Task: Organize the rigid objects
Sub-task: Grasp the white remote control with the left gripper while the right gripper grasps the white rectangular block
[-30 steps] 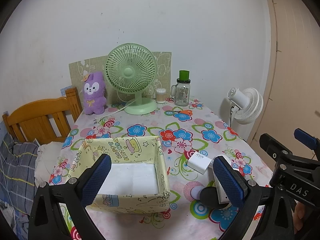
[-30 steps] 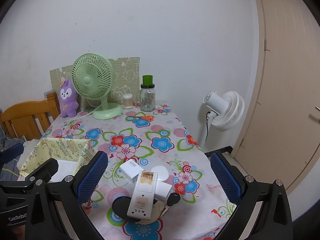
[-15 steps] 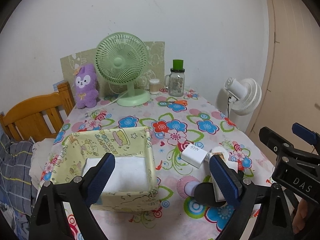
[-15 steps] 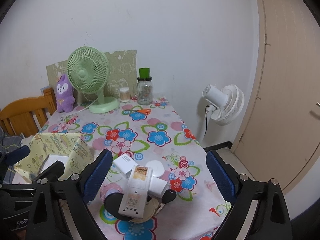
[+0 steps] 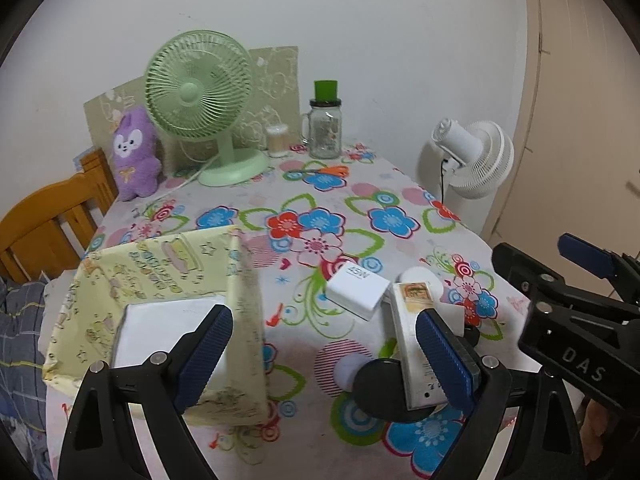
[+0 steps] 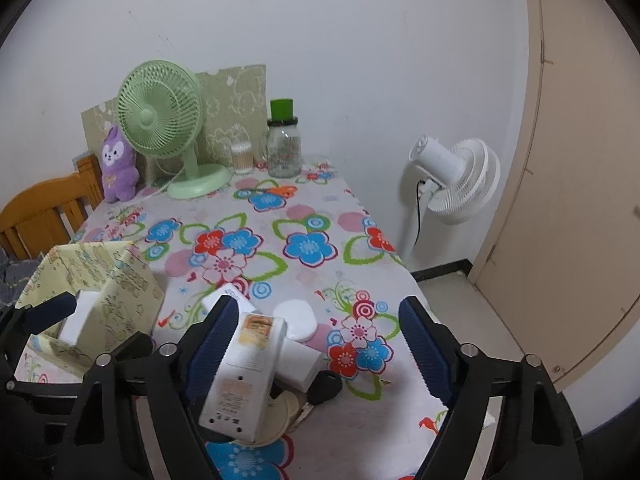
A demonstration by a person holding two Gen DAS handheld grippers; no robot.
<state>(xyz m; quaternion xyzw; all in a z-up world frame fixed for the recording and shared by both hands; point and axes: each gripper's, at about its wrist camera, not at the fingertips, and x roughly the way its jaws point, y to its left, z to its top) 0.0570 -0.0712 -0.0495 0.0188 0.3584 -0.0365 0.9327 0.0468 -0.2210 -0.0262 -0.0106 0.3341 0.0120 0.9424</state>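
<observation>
Remote [image 6: 244, 372]: long, white, lying across a black disc [image 5: 380, 384] on the near worktop [image 5: 360, 208].
Charger [image 5: 359, 286]: white block, just beyond the remote.
Box [image 5: 168, 264]: yellow patterned, to the left, a white block inside.
Right tool [image 6: 316, 354]: jaws apart, just been closing; remote between them, ungripped.
Left tool [image 5: 324, 360]: jaws apart, just been closing, straddling the box's right wall.
Far end: green fan [image 5: 200, 92], purple plush [image 5: 134, 152], jar [image 5: 325, 128].

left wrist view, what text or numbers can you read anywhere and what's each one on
"45W": on the white charger block, seen upside down.
"DAS": on the black body of the right hand-held gripper.
Printing on the long white device and the yellow box: too small or blurred to read.
</observation>
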